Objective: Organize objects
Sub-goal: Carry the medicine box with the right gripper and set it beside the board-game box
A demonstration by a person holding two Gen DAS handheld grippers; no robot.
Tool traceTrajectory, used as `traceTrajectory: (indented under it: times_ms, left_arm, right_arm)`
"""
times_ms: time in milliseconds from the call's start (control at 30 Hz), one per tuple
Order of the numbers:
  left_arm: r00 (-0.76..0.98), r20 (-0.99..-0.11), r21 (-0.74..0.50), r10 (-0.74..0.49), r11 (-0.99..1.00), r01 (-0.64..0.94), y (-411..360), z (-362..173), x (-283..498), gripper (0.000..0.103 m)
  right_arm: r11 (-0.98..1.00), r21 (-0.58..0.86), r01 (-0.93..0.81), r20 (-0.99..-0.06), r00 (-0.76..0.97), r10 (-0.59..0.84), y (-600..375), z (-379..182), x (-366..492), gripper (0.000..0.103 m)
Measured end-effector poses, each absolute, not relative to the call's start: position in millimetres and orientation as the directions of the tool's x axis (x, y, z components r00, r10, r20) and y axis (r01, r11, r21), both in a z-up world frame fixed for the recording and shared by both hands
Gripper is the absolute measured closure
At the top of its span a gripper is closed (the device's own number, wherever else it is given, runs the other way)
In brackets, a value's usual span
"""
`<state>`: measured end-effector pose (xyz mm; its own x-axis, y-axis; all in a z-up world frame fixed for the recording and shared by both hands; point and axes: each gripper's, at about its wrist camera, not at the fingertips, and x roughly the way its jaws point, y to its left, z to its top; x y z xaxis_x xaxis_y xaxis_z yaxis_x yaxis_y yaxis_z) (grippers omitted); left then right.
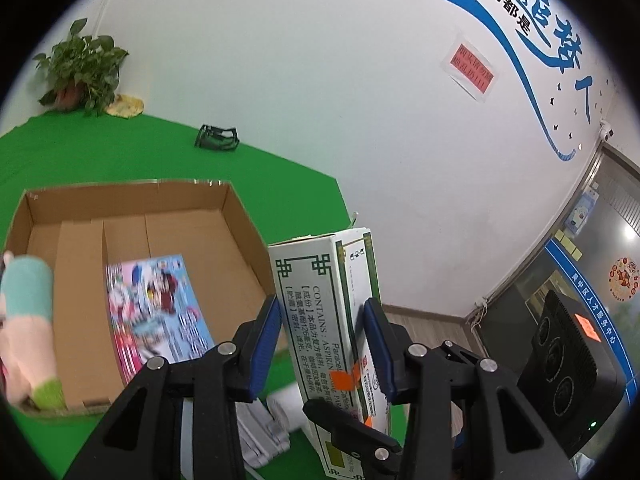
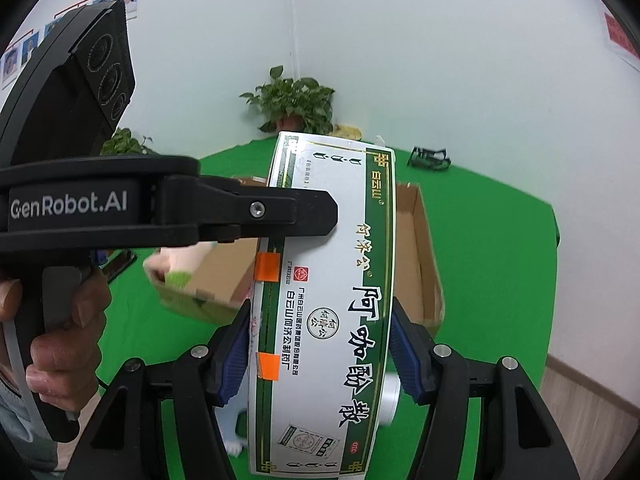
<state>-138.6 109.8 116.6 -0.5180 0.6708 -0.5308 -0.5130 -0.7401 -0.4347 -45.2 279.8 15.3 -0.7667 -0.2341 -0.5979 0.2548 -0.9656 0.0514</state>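
Observation:
A white and green medicine box point(image 1: 320, 280) point(image 2: 328, 280) is held up above the green table by both grippers. My left gripper point(image 1: 324, 344) is shut on its narrow sides, blue pads pressed against it. My right gripper point(image 2: 320, 356) is shut across its wide printed face. One left finger point(image 2: 296, 216) crosses the box in the right wrist view, with a hand point(image 2: 60, 320) on the handle. An open cardboard box point(image 1: 140, 220) point(image 2: 424, 264) lies below and beyond. It holds a colourful booklet point(image 1: 160, 308) and a pastel plush toy point(image 1: 28, 320) point(image 2: 176, 264).
White items point(image 1: 276, 412) point(image 2: 390, 400) lie on the green cloth under the held box. A potted plant point(image 1: 80, 68) point(image 2: 296, 100) and a small black and green object point(image 1: 216, 136) point(image 2: 430, 158) stand at the table's far side by the wall. The table edge point(image 2: 556, 240) drops off right.

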Motion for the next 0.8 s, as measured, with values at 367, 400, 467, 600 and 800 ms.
traceTrajectory:
  times_ms: [367,400,467,600,800]
  left_arm:
    - [-0.470,-0.589,-0.484,0.657,-0.753,-0.445,98.0,122.9,-239.3,0.062]
    - [-0.462,-0.596,-0.496,0.657,-0.753,-0.432,96.7,117.0,-247.7,0.062]
    - [-0.445,-0.608,-0.514,0.658,-0.753,-0.411,95.5,103.7,-262.7,0.062]
    - [-0.400,-0.638,-0.548,0.658,-0.753,-0.365,94.8,69.1,-292.7,0.062]
    - [-0.329,-0.679,-0.590,0.657,-0.754,-0.288,97.1,13.4,-326.4,0.062]
  right_arm:
    - [-0.961,0.091,0.262,-0.639,-0.724,-0.258,267.0,47.4,-147.2,0.043]
    - [-0.961,0.092,0.261,-0.649,-0.717,-0.256,265.5,44.6,-156.9,0.043]
    - [-0.960,0.103,0.262,-0.672,-0.693,-0.261,263.7,35.2,-176.5,0.043]
    - [-0.960,0.115,0.254,-0.720,-0.645,-0.257,265.3,10.1,-215.4,0.043]
    - [-0.968,0.085,0.238,-0.788,-0.579,-0.212,261.7,-45.0,-255.1,0.043]
